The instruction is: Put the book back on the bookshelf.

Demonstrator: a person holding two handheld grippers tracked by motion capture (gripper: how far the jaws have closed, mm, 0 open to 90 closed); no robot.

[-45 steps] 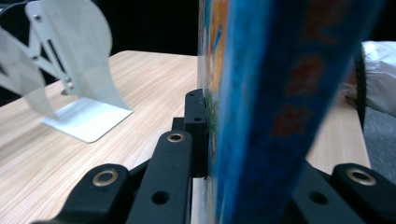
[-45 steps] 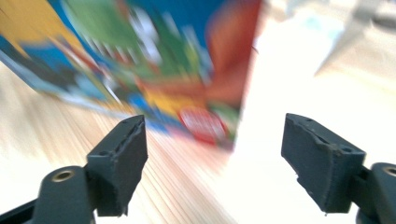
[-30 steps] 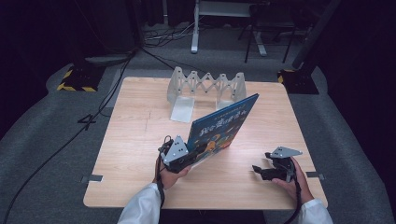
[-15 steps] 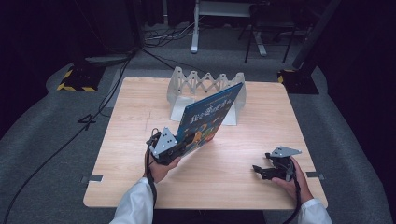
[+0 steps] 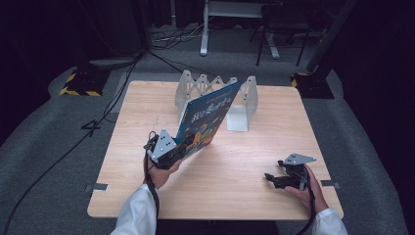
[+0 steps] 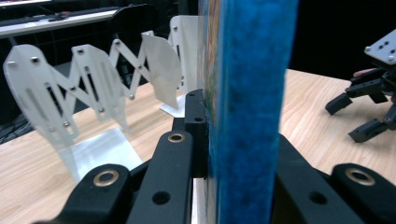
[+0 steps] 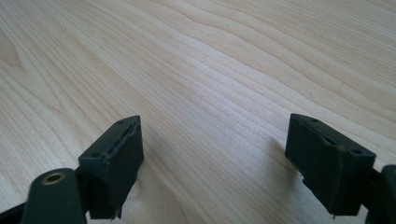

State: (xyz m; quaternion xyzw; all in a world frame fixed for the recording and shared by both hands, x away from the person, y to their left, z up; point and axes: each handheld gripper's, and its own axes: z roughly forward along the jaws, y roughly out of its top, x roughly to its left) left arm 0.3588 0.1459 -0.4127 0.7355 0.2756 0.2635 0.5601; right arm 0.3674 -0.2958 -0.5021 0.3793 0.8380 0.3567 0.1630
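Wooden table (image 5: 147, 122) is carrying a white accordion book rack (image 5: 210, 88) at twelve o'clock; the left gripper (image 5: 188, 147) is clamping the blue picture book (image 5: 208, 117), slanting toward one o'clock, while the right gripper (image 5: 271, 178) is resting wide open.

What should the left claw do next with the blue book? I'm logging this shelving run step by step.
Probably carry the blue book a little further toward the white folding rack and line its lower edge up with a slot. The left claw is shut on the book, which hangs tilted above the table, short of the rack. The right claw rests open, holding nothing.
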